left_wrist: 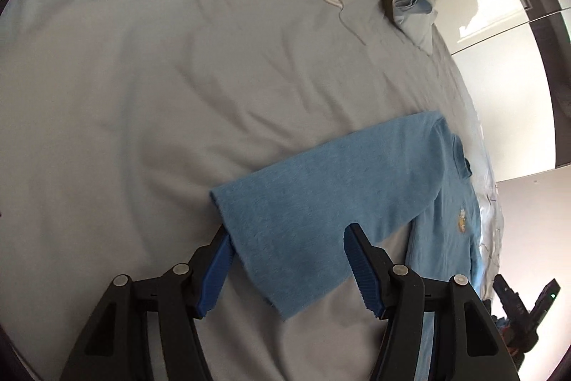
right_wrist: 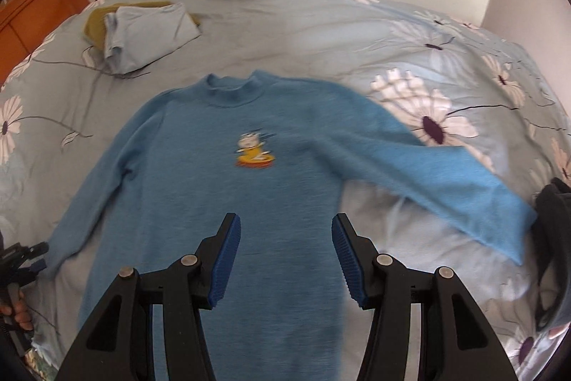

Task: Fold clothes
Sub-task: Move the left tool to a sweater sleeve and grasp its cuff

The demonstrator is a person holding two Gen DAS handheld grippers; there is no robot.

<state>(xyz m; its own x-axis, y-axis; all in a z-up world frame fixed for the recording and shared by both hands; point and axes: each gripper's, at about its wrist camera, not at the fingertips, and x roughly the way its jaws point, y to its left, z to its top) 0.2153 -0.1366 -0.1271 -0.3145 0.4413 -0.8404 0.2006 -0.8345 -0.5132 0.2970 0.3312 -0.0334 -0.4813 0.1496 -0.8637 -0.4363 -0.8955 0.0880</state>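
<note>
We see a blue long-sleeved sweater (right_wrist: 228, 188) lying flat, front up, centre of the right wrist frame, collar toward the top. Small cartoon patch (right_wrist: 254, 150) on its chest. One sleeve runs to lower left, the other (right_wrist: 446, 181) spreads out to the right edge.

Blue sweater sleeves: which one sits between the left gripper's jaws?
The sleeve at the far left of the right wrist view; the other sleeve stretches rightward, untouched.

The sweater (right_wrist: 228, 188) lies flat on the bed (right_wrist: 321, 24), folded clothes (right_wrist: 142, 31) behind it to the left.
</note>
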